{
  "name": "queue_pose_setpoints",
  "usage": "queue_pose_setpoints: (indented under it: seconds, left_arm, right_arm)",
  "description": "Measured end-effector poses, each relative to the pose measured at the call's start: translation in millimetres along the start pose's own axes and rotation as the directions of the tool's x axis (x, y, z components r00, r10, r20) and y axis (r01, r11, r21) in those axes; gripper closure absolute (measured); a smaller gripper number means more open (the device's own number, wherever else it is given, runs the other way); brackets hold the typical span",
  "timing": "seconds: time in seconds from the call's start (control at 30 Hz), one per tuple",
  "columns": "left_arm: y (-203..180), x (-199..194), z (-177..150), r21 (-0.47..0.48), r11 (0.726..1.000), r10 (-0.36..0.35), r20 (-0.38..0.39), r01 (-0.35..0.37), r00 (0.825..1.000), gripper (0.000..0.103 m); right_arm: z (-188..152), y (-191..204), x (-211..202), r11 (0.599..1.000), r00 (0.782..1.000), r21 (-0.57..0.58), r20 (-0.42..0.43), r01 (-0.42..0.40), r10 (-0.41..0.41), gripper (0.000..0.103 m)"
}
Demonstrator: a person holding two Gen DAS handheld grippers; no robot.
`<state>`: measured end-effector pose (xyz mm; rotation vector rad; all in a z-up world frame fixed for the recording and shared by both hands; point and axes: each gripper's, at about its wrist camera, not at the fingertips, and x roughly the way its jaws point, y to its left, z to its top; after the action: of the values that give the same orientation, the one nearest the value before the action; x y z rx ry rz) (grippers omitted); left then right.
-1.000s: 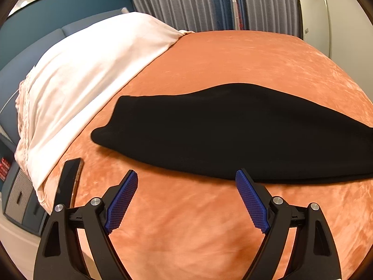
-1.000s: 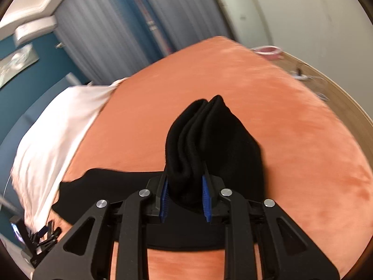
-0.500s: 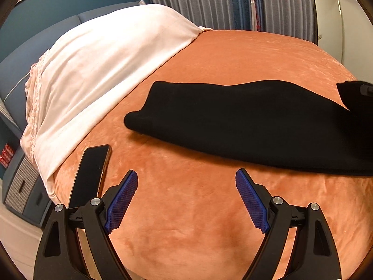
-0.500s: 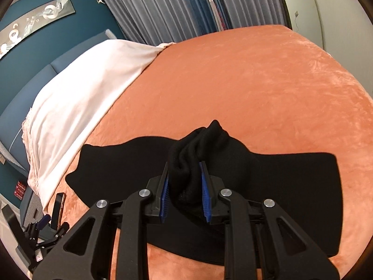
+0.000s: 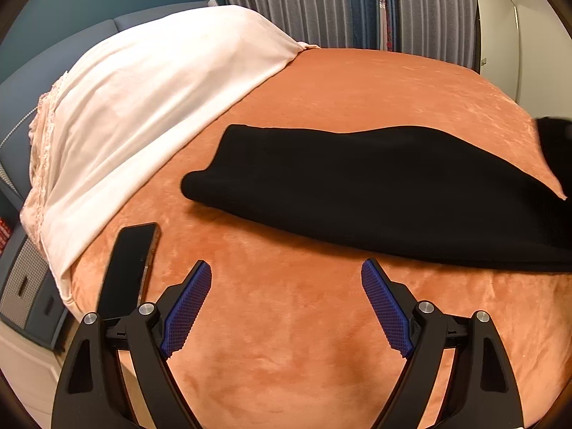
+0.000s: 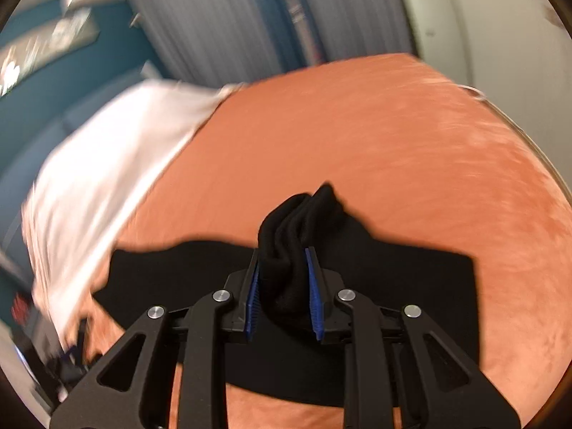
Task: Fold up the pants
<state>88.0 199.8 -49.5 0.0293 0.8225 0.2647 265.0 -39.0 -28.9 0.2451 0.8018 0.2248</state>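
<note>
The black pants (image 5: 375,193) lie folded lengthwise on the orange bedspread (image 5: 304,339), stretching from the middle to the right edge of the left wrist view. My left gripper (image 5: 286,304) is open and empty, hovering over bare bedspread in front of the pants. My right gripper (image 6: 284,286) is shut on a bunched end of the pants (image 6: 296,221) and holds it lifted above the flat part (image 6: 411,279). That lifted end also shows at the right edge of the left wrist view (image 5: 556,143).
A white sheet (image 5: 143,107) covers the pillows at the left. A dark phone (image 5: 127,268) lies on the bedspread by my left gripper's left finger. Grey curtains (image 5: 339,3) hang behind the bed. A nightstand (image 5: 25,286) stands at the lower left.
My right gripper has carried the bunched pant end up and over the flat part, its view now blurred by motion. My left gripper has drawn back, bringing the phone into view.
</note>
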Motion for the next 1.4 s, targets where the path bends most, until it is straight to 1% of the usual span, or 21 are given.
queue_pose_setpoints:
  seconds: [0.1, 0.2, 0.27, 0.37, 0.43, 0.5, 0.57, 0.63, 0.7, 0.8, 0.87, 0.9, 0.93, 1.0, 1.03, 1.1, 1.23, 1.27, 1.3, 1.33, 1.4]
  left_arm:
    - [-2, -5, -1, 0.011, 1.0, -0.004, 0.003, 0.004, 1.0, 0.02]
    - [1, -8, -3, 0.027, 1.0, 0.014, 0.003, -0.014, 1.0, 0.02]
    - [2, -7, -3, 0.036, 0.999, 0.024, -0.001, -0.024, 1.0, 0.02]
    - [2, -4, 0, 0.037, 0.999, 0.028, -0.002, -0.028, 1.0, 0.02]
    - [1, -2, 8, 0.035, 0.999, 0.01, 0.005, -0.01, 1.0, 0.02]
    - [-4, -1, 20, 0.037, 0.999, -0.012, 0.025, 0.011, 1.0, 0.02]
    - [-17, 0, 35, 0.048, 0.999, -0.028, 0.05, 0.025, 0.998, 0.02]
    - [-37, 1, 55, 0.066, 0.997, -0.044, 0.071, 0.039, 0.997, 0.02]
    - [-62, 2, 75, 0.074, 0.994, -0.089, 0.085, 0.083, 0.992, 0.019]
    - [-108, 14, 100, 0.072, 0.98, -0.192, 0.077, 0.187, 0.978, 0.016]
    - [-144, 36, 104, 0.083, 0.974, -0.215, 0.033, 0.212, 0.976, 0.016]
    - [-162, 51, 101, 0.096, 0.974, -0.206, 0.0, 0.205, 0.979, 0.016]
    - [-180, 68, 94, 0.121, 0.975, -0.184, -0.042, 0.187, 0.982, 0.016]
    - [-206, 97, 75, 0.18, 0.973, -0.123, -0.113, 0.142, 0.986, 0.015]
    - [-209, 105, 65, 0.18, 0.976, -0.102, -0.101, 0.119, 0.99, 0.013]
    - [-205, 105, 58, 0.154, 0.983, -0.096, -0.047, 0.102, 0.994, 0.006]
    - [-198, 110, 57, 0.1, 0.986, -0.124, -0.062, 0.13, 0.99, 0.006]
    - [-198, 110, 56, 0.094, 0.987, -0.129, -0.062, 0.134, 0.99, 0.005]
    - [-199, 110, 56, 0.09, 0.986, -0.132, -0.064, 0.138, 0.989, 0.005]
    - [-198, 110, 56, 0.088, 0.985, -0.14, -0.068, 0.145, 0.988, 0.005]
    - [-198, 112, 58, 0.088, 0.984, -0.152, -0.071, 0.158, 0.986, 0.005]
  right_arm:
    - [-26, 36, 56, 0.998, 0.993, -0.046, -0.111, -0.042, 0.037, 0.081]
    - [-54, 54, 100, 0.995, 0.984, -0.096, -0.179, -0.038, 0.02, 0.081]
    - [-63, 56, 109, 0.993, 0.982, -0.111, -0.188, -0.034, 0.012, 0.076]
    - [-64, 49, 85, 0.99, 0.981, -0.082, -0.169, -0.112, 0.097, 0.057]
    - [-62, 29, 46, 0.986, 0.983, -0.03, -0.093, -0.163, 0.159, 0.057]
    - [-61, 0, 4, 0.99, 0.99, -0.004, 0.004, -0.14, 0.14, 0.058]
    - [-59, -31, -27, 1.0, 0.998, -0.008, 0.064, -0.027, 0.027, 0.064]
    - [-56, -61, -45, 0.992, 0.989, -0.013, 0.086, 0.125, -0.124, 0.069]
    - [-51, -97, -52, 0.988, 0.987, 0.06, 0.067, 0.144, -0.148, 0.077]
    - [-50, -130, -41, 0.988, 0.994, 0.116, 0.029, 0.105, -0.109, 0.077]
    - [-51, -142, -9, 0.991, 0.995, 0.097, -0.058, 0.09, -0.084, 0.08]
    - [-54, -158, 14, 0.989, 0.985, 0.066, -0.117, 0.134, -0.125, 0.08]
    - [-61, -168, 22, 0.987, 0.983, 0.058, -0.121, 0.148, -0.141, 0.086]
    - [-57, -181, 10, 0.981, 0.992, 0.16, -0.081, 0.11, -0.098, 0.094]
    - [-51, -179, 2, 0.977, 0.995, 0.192, -0.06, 0.09, -0.08, 0.091]
    - [-34, -155, -6, 0.989, 1.0, 0.149, -0.017, 0.017, -0.015, 0.088]
    - [-3, -112, 34, 0.991, 0.986, 0.057, -0.106, -0.119, 0.125, 0.088]
    - [-1, -102, 55, 0.991, 0.979, 0.033, -0.156, -0.129, 0.133, 0.089]
    - [-4, -96, 85, 0.996, 0.968, -0.009, -0.238, -0.089, 0.085, 0.09]
    - [-5, -97, 103, 0.998, 0.963, -0.023, -0.266, -0.06, 0.052, 0.094]
    - [8, -101, 97, 0.995, 0.971, 0.058, -0.222, -0.08, 0.091, 0.095]
